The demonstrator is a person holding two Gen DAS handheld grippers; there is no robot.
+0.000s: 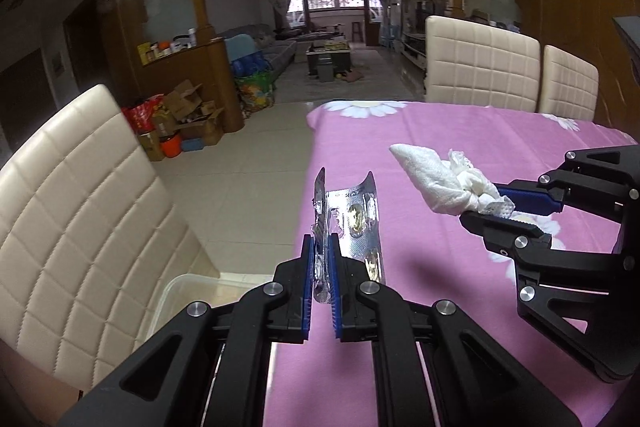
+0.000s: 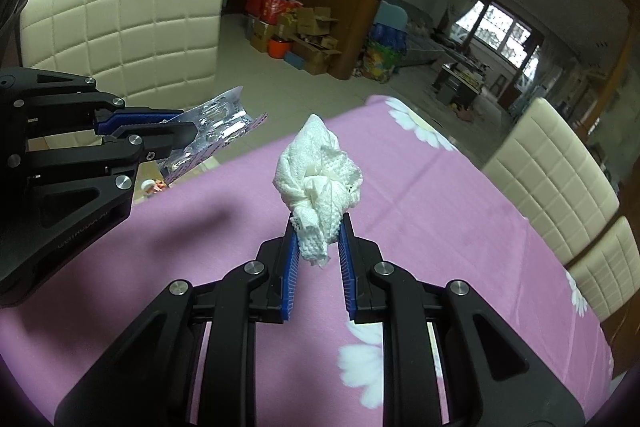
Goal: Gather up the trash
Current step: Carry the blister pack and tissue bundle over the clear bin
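Observation:
My left gripper [image 1: 321, 255] is shut on a silver foil pill blister pack [image 1: 354, 223] and holds it above the table's left edge. It also shows in the right wrist view [image 2: 182, 135], with the blister pack [image 2: 224, 123] sticking out past its tips. My right gripper [image 2: 319, 227] is shut on a crumpled white paper tissue [image 2: 318, 171] and holds it above the pink cloth. In the left wrist view the right gripper [image 1: 486, 203] shows at the right with the tissue [image 1: 436, 179] in it.
The table has a pink cloth with white daisies [image 1: 440, 147]. A clear plastic bin [image 1: 188, 291] sits below the table's left edge, beside a cream padded chair [image 1: 72, 203]. Two more cream chairs [image 1: 480, 63] stand at the far side. Boxes [image 1: 188, 115] lie on the floor beyond.

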